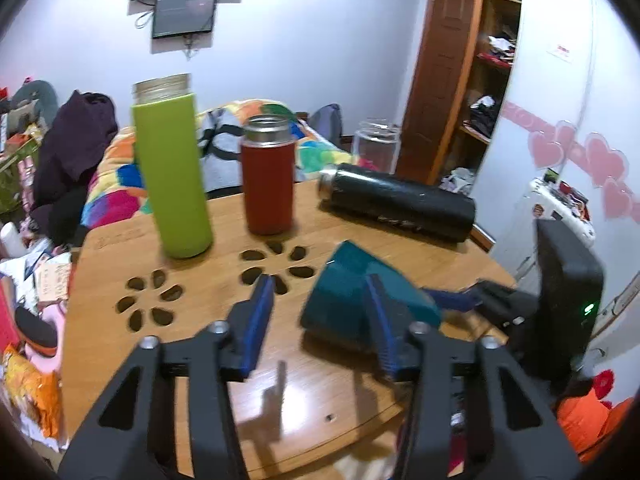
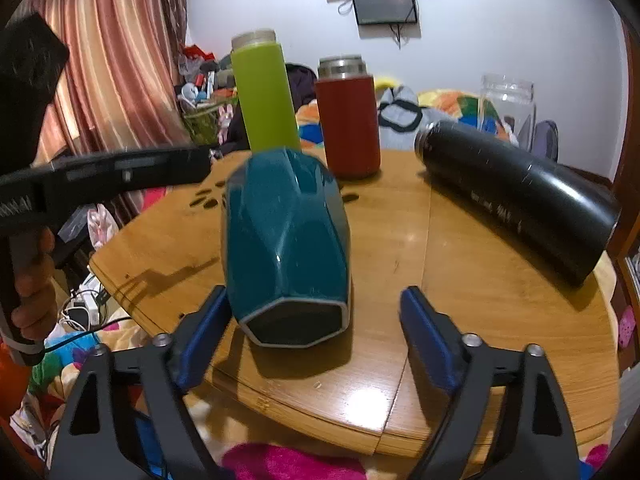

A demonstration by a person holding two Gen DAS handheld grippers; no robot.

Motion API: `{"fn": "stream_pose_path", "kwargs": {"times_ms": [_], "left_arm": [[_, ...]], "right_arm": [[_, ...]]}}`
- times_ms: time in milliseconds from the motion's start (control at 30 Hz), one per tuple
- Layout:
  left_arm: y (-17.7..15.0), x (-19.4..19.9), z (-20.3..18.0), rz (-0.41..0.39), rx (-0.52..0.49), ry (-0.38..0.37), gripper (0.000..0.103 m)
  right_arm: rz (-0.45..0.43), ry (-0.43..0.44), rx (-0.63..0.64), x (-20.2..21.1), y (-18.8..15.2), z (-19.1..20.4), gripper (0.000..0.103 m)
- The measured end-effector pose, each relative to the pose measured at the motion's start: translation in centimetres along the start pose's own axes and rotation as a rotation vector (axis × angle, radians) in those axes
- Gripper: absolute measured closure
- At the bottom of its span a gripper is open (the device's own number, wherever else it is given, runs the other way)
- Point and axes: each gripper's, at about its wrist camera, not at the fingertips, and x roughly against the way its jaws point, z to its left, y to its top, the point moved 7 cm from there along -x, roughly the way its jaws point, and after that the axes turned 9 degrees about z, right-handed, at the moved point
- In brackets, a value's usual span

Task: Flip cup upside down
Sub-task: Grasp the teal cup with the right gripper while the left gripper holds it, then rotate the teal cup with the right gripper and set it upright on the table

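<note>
A teal faceted ceramic cup (image 2: 286, 240) lies on its side on the wooden table (image 2: 460, 300), its hexagonal base facing the right wrist camera. In the left wrist view the cup (image 1: 344, 300) lies to the right of centre, partly behind my right-hand finger pad. My right gripper (image 2: 316, 316) is open, its blue pads on either side of the cup's base, the left pad close to it. My left gripper (image 1: 320, 304) is open and holds nothing, low over the table beside the cup. The left gripper's body also shows in the right wrist view (image 2: 120, 176).
A green bottle (image 1: 172, 172) and a red bottle (image 1: 267, 176) stand upright behind the cup. A black bottle (image 1: 400, 204) lies on its side at the right. A clear glass jar (image 1: 376, 144) stands at the far edge. Flower-shaped cutouts (image 1: 276, 268) pierce the tabletop.
</note>
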Motion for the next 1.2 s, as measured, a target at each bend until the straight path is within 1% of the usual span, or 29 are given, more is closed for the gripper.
{"fn": "stream_pose_path", "kwargs": {"times_ms": [33, 67, 167, 200, 233, 400, 533, 800, 1000, 1200], "left_arm": [[0.2, -0.2, -0.4, -0.003, -0.007, -0.009, 0.068], [0.3, -0.4, -0.6, -0.005, -0.011, -0.017, 0.071], [0.7, -1.2, -1.3, 0.002, -0.021, -0.033, 0.083], [0.8, -1.5, -1.4, 0.006, -0.022, -0.036, 0.085], [0.9, -1.6, -1.5, 0.006, -0.022, -0.035, 0.085], [1.0, -1.7, -1.4, 0.001, -0.019, -0.035, 0.085], [0.9, -1.8, -1.1, 0.003, -0.008, -0.043, 0.085], [1.1, -1.2, -1.2, -0.014, -0.009, -0.064, 0.085], [1.2, -1.0, -1.5, -0.021, -0.021, -0.077, 0.085], [1.1, -0.6, -1.1, -0.03, 0.003, -0.091, 0.085]], "right_arm": [[-0.006, -0.003, 0.005, 0.1, 0.0, 0.1, 0.026], [-0.006, 0.006, 0.009, 0.2, 0.0, 0.3, 0.031], [-0.007, 0.032, 0.021, 0.3, 0.0, 0.7, 0.043], [-0.007, 0.042, 0.024, 0.3, 0.0, 0.8, 0.046], [-0.009, 0.051, 0.028, 0.3, 0.0, 0.9, 0.049], [-0.021, 0.035, 0.03, 0.3, 0.0, 0.8, 0.049], [-0.05, -0.032, 0.058, 0.7, 0.3, 0.9, 0.049], [-0.107, -0.11, 0.11, 2.1, 0.5, 1.5, 0.05], [-0.132, -0.123, 0.149, 2.5, 0.7, 2.3, 0.051], [-0.146, -0.125, 0.159, 2.8, 1.1, 2.7, 0.051]]}}
